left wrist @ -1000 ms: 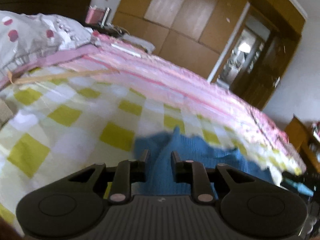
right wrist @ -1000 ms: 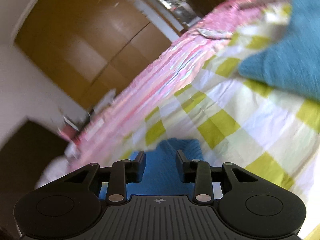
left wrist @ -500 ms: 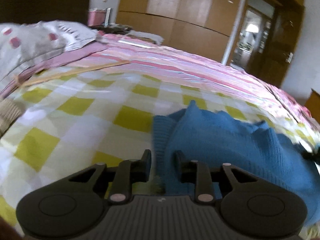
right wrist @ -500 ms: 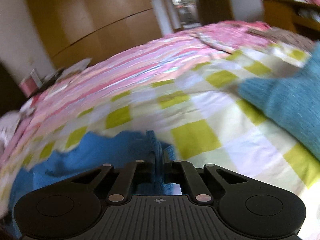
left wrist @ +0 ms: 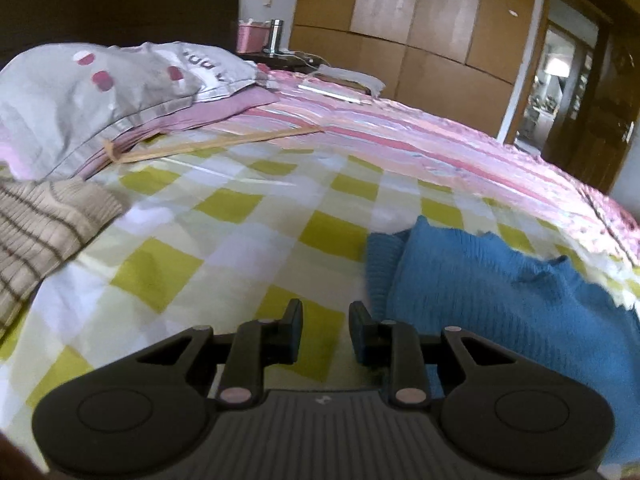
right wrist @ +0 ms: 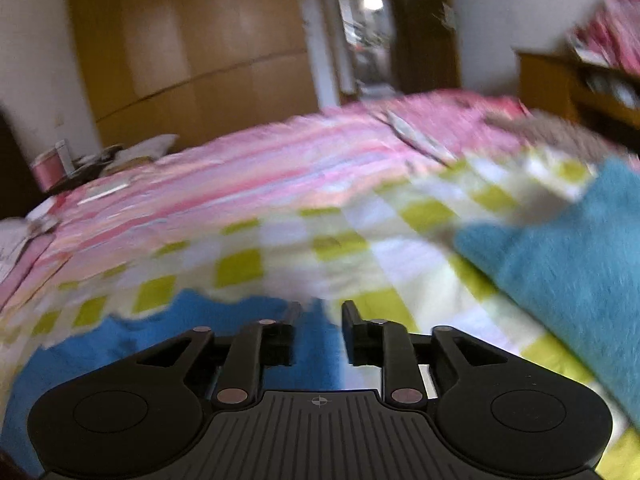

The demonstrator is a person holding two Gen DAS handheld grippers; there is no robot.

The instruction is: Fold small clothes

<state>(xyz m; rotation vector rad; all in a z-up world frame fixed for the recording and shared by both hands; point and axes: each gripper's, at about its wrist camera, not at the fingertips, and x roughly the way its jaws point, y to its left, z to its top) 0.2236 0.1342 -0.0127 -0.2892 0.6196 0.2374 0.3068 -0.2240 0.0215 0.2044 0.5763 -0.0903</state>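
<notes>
A small blue knit sweater (left wrist: 480, 280) lies on the yellow-checked bedsheet (left wrist: 240, 248). My left gripper (left wrist: 325, 322) is open and empty, just left of the sweater's edge, low over the sheet. In the right wrist view the same blue sweater (right wrist: 160, 332) lies below and left of my right gripper (right wrist: 318, 322), which is open and empty over the sweater's right edge. A lighter teal knit garment (right wrist: 572, 264) lies at the right.
A beige striped knit garment (left wrist: 44, 228) lies at the left. A grey pillow (left wrist: 100, 92) sits at the head of the bed. A pink striped blanket (left wrist: 400, 136) covers the far side. Wooden wardrobes (left wrist: 420, 28) and a doorway stand behind.
Both grippers have let go of the blue sweater and opened. The left gripper has moved left off the sweater's edge. The right gripper, shut on the cloth half a second ago, now stands open.
</notes>
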